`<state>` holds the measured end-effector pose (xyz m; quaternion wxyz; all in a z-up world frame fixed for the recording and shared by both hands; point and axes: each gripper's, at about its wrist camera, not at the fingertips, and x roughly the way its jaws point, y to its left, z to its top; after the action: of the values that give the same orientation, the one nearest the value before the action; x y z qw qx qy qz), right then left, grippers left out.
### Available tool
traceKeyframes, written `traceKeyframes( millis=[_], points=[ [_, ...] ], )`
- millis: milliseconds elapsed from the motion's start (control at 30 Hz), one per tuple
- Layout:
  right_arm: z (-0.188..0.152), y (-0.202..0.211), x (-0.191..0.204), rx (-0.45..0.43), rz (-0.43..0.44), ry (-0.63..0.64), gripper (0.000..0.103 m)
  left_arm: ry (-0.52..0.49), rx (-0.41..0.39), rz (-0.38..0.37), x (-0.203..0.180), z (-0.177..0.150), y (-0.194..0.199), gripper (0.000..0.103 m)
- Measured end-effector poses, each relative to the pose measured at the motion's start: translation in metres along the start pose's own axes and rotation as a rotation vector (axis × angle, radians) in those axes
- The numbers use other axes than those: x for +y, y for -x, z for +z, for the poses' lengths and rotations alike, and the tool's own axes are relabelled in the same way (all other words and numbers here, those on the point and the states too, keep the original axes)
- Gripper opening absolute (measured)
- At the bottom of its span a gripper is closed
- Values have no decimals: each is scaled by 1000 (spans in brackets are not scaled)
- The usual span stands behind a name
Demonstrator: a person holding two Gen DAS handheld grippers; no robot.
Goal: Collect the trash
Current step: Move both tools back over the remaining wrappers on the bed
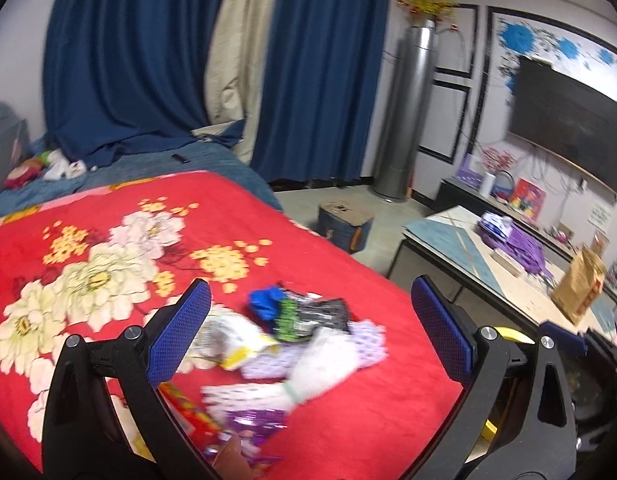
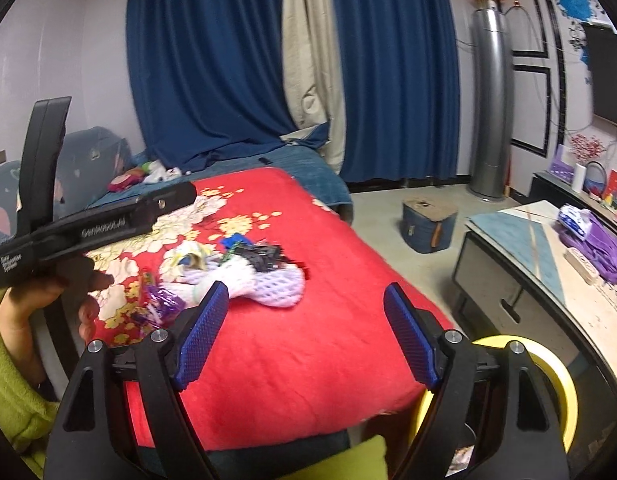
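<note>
A pile of trash (image 1: 304, 340) lies on the red flowered blanket (image 1: 368, 420): white foam nets, a black wrapper (image 1: 324, 312), a blue scrap, a yellow-white packet and purple wrappers. My left gripper (image 1: 311, 282) hovers over the pile, open, and its blue pads (image 1: 180, 332) touch nothing. In the right wrist view the trash pile (image 2: 244, 272) is ahead and to the left of my right gripper (image 2: 306, 287), which is open and empty above bare blanket (image 2: 308, 360). A hand in a green sleeve holds the left gripper (image 2: 108, 216) at the left. A yellow-rimmed bin (image 2: 548, 380) stands below the bed's right edge.
A low table (image 1: 448, 240) on the right carries purple items (image 1: 520, 244) and a brown paper bag (image 1: 580, 284). A blue box (image 2: 428, 224) sits on the floor past the bed. Toys (image 2: 148, 172) lie at the far end of the bed, and blue curtains hang behind.
</note>
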<state>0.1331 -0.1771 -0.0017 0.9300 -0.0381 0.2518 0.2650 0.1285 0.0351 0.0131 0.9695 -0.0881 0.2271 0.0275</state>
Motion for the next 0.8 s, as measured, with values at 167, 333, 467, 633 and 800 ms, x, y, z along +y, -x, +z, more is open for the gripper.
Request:
traceKeyframes(
  millis=[167,333,467,633,800],
  points=[
    [2,-20,16,30,35,9,77,59,10,41,28,6,-1,92],
    [3,-37,26,55,62,3,77,116,27,71,53,8,-3,92],
    [6,-55,32,73,81,-10,77,160,53,76,71,5,-8,92],
    [8,-77,38,104,98,-31,77,246,99,45,92,-1,-18,92],
    [3,-96,45,141,113,-32,70,327,156,-31,99,-10,-28,92]
  ],
)
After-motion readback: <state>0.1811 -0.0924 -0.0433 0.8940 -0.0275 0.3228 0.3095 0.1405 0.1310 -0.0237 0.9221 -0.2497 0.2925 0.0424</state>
